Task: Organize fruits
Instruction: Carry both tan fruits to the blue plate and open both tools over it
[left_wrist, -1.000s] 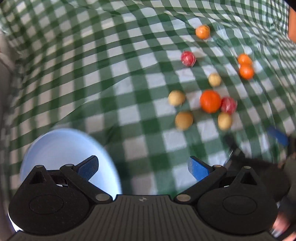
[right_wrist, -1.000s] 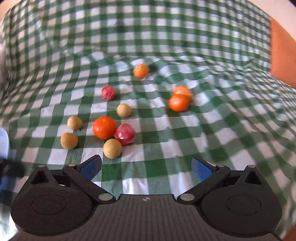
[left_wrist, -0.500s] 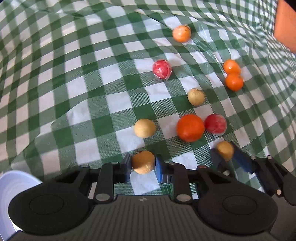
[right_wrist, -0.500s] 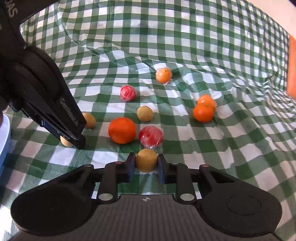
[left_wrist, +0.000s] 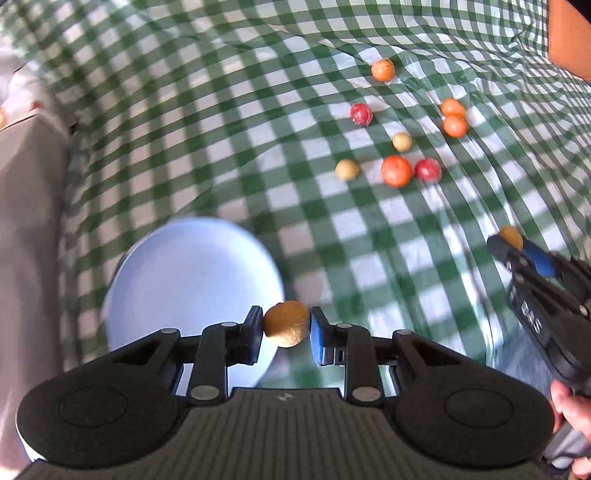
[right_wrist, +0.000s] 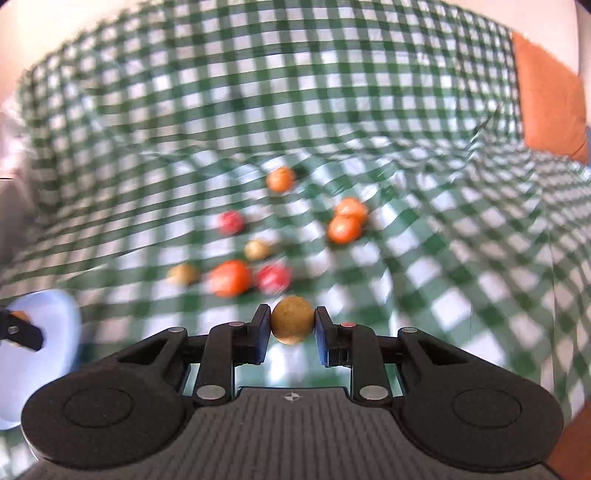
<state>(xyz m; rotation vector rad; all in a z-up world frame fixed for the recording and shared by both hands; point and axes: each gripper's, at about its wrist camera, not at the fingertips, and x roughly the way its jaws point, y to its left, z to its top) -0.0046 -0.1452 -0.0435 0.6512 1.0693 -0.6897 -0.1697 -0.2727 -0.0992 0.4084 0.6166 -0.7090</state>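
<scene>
My left gripper (left_wrist: 285, 328) is shut on a tan round fruit (left_wrist: 286, 324) and holds it above the right edge of a pale blue plate (left_wrist: 184, 280). My right gripper (right_wrist: 291, 325) is shut on another tan round fruit (right_wrist: 292, 319), lifted above the cloth; it also shows at the right of the left wrist view (left_wrist: 515, 242). On the green checked cloth lie a big orange fruit (left_wrist: 396, 170), two red fruits (left_wrist: 427, 170) (left_wrist: 361, 113), two tan fruits (left_wrist: 347, 169) (left_wrist: 402, 141) and three small oranges (left_wrist: 383, 69) (left_wrist: 455, 126) (left_wrist: 452, 107).
An orange cushion (right_wrist: 550, 107) lies at the far right. The plate shows at the left edge of the right wrist view (right_wrist: 44, 332). A pale fabric surface (left_wrist: 29, 229) borders the cloth on the left. The view is blurred by motion.
Both grippers have lifted their tan fruits off the cloth and pulled back. The left one has swung left over the plate's edge.
</scene>
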